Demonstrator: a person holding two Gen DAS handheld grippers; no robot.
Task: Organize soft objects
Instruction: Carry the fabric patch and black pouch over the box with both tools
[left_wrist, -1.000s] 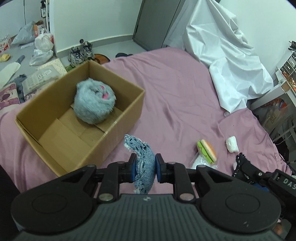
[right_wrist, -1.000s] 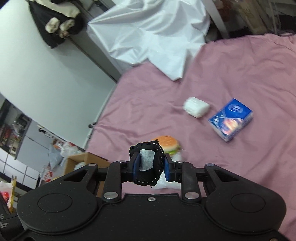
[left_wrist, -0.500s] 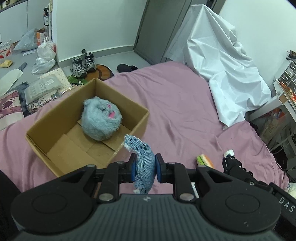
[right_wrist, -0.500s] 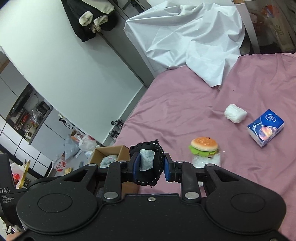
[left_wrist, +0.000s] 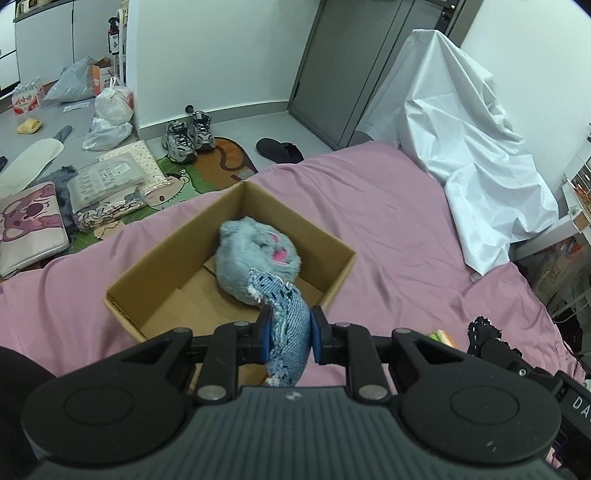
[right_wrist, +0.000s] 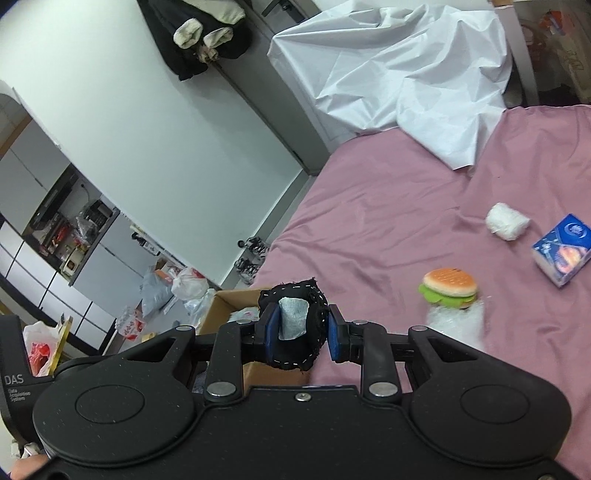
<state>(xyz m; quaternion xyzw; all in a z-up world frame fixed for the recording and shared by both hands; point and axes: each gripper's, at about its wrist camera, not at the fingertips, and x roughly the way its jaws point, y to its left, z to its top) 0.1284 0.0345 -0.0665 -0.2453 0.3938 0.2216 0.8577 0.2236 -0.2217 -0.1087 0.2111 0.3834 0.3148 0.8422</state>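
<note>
Denim cloth (left_wrist: 290, 328) is soft and floppy, so your left claw (left_wrist: 289, 338) squeezes its middle above the box (left_wrist: 162, 254). Your right claw (right_wrist: 300, 332) pinches the black pouch (right_wrist: 295, 325), light and squishy too.

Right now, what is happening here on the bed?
A person is sorting soft things into a cardboard box on the pink bed. The left gripper is shut on a blue denim piece, held at the box's near edge. The right gripper is shut on a black fabric piece. A grey plush toy already lies in the box. A burger toy, a white wad and a blue packet lie on the bed.
</note>
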